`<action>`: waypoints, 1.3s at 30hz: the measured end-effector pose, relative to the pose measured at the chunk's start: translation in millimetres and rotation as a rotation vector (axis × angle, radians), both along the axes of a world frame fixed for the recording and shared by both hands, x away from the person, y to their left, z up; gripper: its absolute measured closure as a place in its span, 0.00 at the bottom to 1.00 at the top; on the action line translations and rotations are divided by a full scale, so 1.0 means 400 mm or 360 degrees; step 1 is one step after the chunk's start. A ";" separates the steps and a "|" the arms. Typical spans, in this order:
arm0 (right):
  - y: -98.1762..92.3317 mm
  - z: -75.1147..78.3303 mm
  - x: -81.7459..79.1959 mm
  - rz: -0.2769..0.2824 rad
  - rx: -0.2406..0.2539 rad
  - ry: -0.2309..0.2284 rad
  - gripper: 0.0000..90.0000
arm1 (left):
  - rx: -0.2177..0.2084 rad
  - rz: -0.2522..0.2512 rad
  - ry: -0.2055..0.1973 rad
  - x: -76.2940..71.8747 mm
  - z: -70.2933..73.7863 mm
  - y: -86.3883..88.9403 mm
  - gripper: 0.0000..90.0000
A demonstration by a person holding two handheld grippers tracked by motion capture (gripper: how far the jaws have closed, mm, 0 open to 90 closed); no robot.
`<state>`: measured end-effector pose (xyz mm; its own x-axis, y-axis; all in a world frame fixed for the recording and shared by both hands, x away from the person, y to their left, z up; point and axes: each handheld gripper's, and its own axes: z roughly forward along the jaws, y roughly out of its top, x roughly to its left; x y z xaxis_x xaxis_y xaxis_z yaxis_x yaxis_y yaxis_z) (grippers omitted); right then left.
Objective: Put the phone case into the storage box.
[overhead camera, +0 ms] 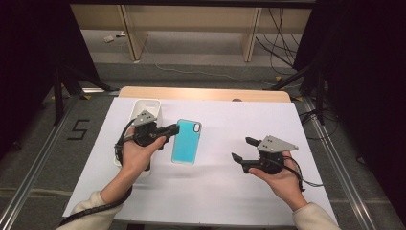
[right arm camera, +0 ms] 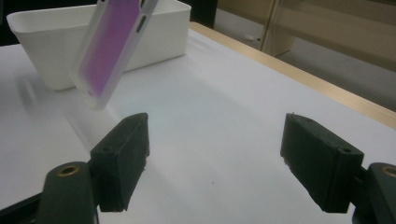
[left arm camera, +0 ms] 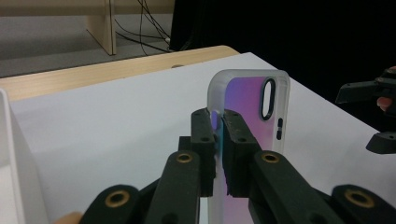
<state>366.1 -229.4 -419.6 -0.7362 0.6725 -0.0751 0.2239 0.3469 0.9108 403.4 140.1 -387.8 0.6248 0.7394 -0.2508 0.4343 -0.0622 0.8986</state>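
- Left gripper is clamped on the long edge of a phone case, pads pinching its clear rim; right gripper is held with its jaws wide apart and nothing between them.
- Phone case is seen lifted off the white paper sheet, tilted, just beside the white plastic bin at the left; a faint shadow is cast beneath it in the right gripper view.
- Handling is judged as light and thin; the shell is probably semi-stiff with some flex at the frosted bumper, so a firm pinch may bow the wall.
- Glossy back panel is judged slippery: it reads cyan from above and violet from the gripper cameras, which suggests an iridescent film prone to scuffing.
- Best hold is judged to be the bumper rim at mid-length, where the present pinch sits; the thin bridge beside the oval camera cutout and the side button slots is better avoided.
- A second pinch on the opposite long edge is judged useful if the case twists.
- Bin is a matte, rounded-corner, straight-walled tub; the tabletop edge is pale wood.
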 end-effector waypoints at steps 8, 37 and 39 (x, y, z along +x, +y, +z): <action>-0.021 -0.005 -0.008 -0.0052 -0.0015 0.0003 0.29 | 0.0007 0.0022 -0.0039 -0.004 0.016 0.027 0.93; -0.030 -0.017 -0.017 -0.0069 0.0000 -0.0007 0.27 | 0.0017 0.0046 -0.0110 -0.004 0.045 0.055 0.93; -0.031 -0.017 -0.017 -0.0076 -0.0001 -0.0016 0.27 | 0.0004 0.0058 -0.0113 -0.004 0.047 0.057 0.93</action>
<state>359.3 -241.7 -426.3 -0.7027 0.7067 -0.0830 0.2308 0.3366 0.9129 401.9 162.7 -369.2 0.6136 0.7625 -0.2049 0.3716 -0.0499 0.9270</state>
